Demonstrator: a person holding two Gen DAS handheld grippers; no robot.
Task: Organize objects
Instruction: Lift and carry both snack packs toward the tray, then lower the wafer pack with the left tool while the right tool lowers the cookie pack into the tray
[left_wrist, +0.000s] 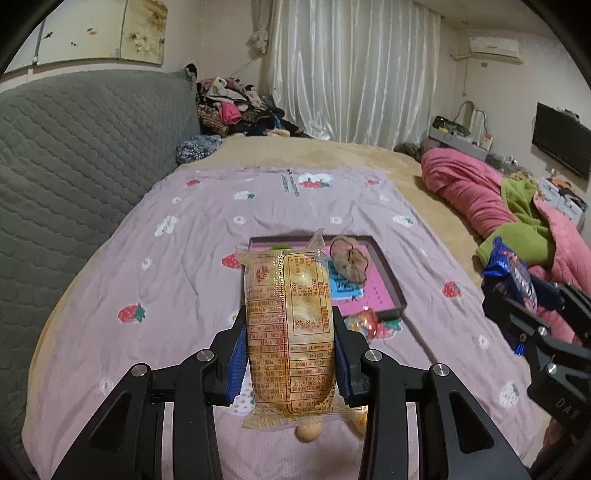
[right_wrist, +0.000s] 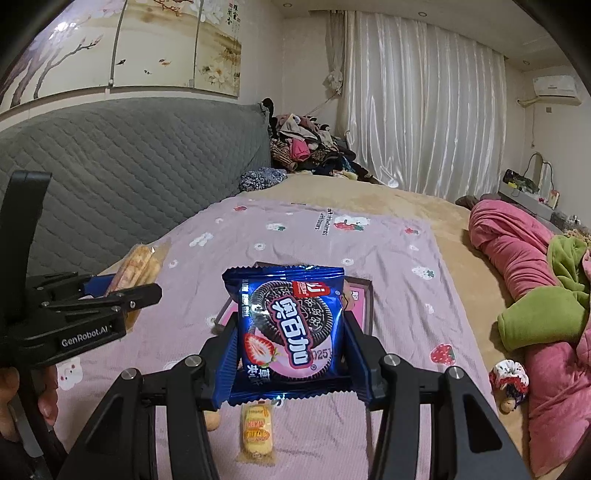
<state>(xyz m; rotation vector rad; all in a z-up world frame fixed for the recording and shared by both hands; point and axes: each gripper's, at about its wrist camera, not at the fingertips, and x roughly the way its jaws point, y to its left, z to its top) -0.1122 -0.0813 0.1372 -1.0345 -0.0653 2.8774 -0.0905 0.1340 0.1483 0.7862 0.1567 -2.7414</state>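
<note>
Both grippers are carrying snacks above the pink tray (left_wrist: 391, 295) at mid-frame, probably for dropping in: left gripper (left_wrist: 290, 354) is pinching the yellow cake packet (left_wrist: 288, 332), right gripper (right_wrist: 290, 354) is pinching the blue Oreo pack (right_wrist: 291, 325).

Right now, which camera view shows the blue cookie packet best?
The right wrist view shows the blue cookie packet best: it faces the camera, front fully readable, clamped in the right tongs. The left wrist view shows the same packet only small, blurred and edge-on at the right border.
</note>
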